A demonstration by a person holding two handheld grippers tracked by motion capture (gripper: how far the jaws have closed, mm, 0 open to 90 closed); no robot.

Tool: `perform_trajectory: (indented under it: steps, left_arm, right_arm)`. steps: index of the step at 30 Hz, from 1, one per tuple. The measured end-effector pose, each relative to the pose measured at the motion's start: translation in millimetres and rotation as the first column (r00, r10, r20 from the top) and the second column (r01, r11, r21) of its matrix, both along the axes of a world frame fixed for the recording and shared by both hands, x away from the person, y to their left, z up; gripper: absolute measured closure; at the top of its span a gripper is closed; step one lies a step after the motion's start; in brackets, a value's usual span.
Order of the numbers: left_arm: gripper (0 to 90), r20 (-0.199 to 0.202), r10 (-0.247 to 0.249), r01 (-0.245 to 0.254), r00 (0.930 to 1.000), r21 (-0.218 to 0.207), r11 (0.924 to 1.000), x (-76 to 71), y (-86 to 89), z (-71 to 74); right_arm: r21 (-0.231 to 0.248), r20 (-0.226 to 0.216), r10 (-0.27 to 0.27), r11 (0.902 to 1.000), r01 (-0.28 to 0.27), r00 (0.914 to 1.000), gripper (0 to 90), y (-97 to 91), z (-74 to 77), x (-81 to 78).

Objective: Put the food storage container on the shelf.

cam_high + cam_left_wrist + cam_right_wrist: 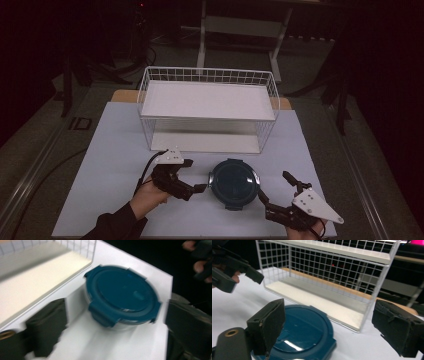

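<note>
Nearest the person, the right gripper is waiting with its jaws spread wide and holding nothing, one jaw close beside the near right rim of the round, dark-teal, clip-lidded plastic container, the other well clear of it; across from it the left gripper is pointing at the container's left edge, its jaws likewise released and empty in its own view. The container is sitting closed on the white table top, just in front of the white wire two-tier shelf rack. Judged as a two-sided approach, each gripper is best closing squarely on opposite rim tabs, level, so the container is rising without tipping; the rack beyond is standing empty
</note>
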State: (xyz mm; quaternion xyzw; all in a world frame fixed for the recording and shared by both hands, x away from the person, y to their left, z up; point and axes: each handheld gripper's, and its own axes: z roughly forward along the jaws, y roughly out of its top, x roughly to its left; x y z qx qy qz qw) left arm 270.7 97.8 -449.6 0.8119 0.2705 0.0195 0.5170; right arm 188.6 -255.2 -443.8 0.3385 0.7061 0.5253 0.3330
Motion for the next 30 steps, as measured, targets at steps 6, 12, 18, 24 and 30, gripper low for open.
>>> perform_trajectory:
  steps: [6,12,18,24,30]
  left_arm:
    - [0.7,0.007,0.006,-0.006,1.0000,-0.006,1.0000,-3.5,-6.8,19.8]
    - [1.2,-0.053,0.030,-0.031,0.9981,-0.030,0.9990,9.7,-13.3,16.3]
    - [2.5,-0.212,0.077,-0.087,0.9742,-0.036,0.9955,35.1,-19.0,-12.6]
    - [2.6,-0.391,0.120,-0.140,0.9124,-0.023,0.9898,49.3,-22.4,-38.6]
    - [2.8,-0.602,0.117,-0.151,0.7899,-0.005,0.9885,58.6,-22.5,-53.1]
  right_arm:
    - [0.031,-0.003,0.012,0.9994,-0.012,0.9999,10.4,2.1,6.5,0.9]
    - [0.020,0.012,0.042,0.9989,-0.042,0.9991,9.9,4.8,10.3,4.4]
    - [0.021,0.007,0.056,0.9982,-0.056,0.9984,9.9,4.3,8.8,6.5]
    - [-0.007,-0.010,0.059,0.9982,-0.059,0.9982,9.9,5.6,5.7,4.7]
    - [0.001,-0.016,0.061,0.9981,-0.061,0.9980,9.9,5.5,5.4,4.9]
